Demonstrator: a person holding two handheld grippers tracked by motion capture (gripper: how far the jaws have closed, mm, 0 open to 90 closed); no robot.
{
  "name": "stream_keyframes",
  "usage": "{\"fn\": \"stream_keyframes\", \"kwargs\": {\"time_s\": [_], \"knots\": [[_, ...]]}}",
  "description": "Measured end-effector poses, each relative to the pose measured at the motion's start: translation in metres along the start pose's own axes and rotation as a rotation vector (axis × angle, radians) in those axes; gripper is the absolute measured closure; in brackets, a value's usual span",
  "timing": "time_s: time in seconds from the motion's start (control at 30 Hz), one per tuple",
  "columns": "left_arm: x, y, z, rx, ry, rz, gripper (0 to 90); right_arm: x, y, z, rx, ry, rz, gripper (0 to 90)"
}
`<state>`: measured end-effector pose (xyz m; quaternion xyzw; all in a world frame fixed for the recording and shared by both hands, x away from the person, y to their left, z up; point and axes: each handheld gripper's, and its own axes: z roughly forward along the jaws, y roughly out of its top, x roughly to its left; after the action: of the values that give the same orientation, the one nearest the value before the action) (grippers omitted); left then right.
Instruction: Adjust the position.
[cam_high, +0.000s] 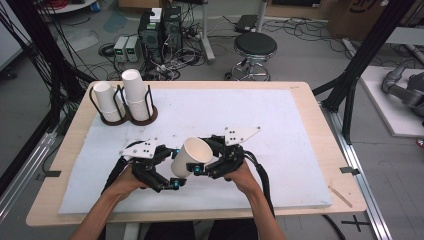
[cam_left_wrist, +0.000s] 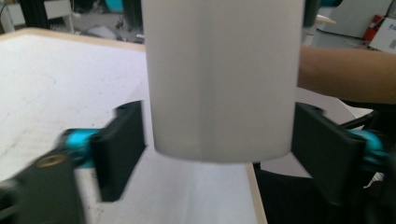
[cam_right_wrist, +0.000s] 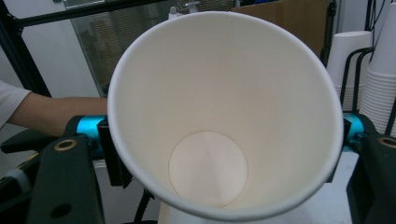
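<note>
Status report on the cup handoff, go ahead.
Right gripper shut on paper cup. Left gripper open, jaws flanking the cup's base. Cup stacks in holder at far left, nothing in the way.

A wooden table (cam_high: 320, 130) carries a white mat (cam_high: 260, 125) over most of its top. At ten o'clock on the mat stand two cup racks (cam_high: 127, 116), touching.

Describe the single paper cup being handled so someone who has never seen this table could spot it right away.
On the white mat, look near the front edge between the person's two hands. The paper cup sits tilted there, clamped by the right tool, unlike the upside-down cup stacks in black holders at the back left.
</note>
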<state>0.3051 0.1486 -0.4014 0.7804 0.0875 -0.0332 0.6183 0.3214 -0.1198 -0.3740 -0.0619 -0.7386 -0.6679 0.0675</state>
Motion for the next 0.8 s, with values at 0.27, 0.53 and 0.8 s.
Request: {"fn": "stream_keyframes", "kwargs": {"time_s": [0.27,0.53,0.8], "knots": [[0.002,0.002,-0.005,0.042,0.107,-0.024,5.6,0.0,0.001,-0.006,0.013,-0.034,-0.004,27.0],[0.0,0.005,-0.012,0.086,0.116,0.002,5.6,-0.002,0.002,-0.008,0.018,-0.06,-0.008,27.0],[0.0,0.004,-0.026,0.176,0.243,0.025,5.6,-0.002,0.004,-0.015,0.037,-0.101,-0.018,27.0]]}}
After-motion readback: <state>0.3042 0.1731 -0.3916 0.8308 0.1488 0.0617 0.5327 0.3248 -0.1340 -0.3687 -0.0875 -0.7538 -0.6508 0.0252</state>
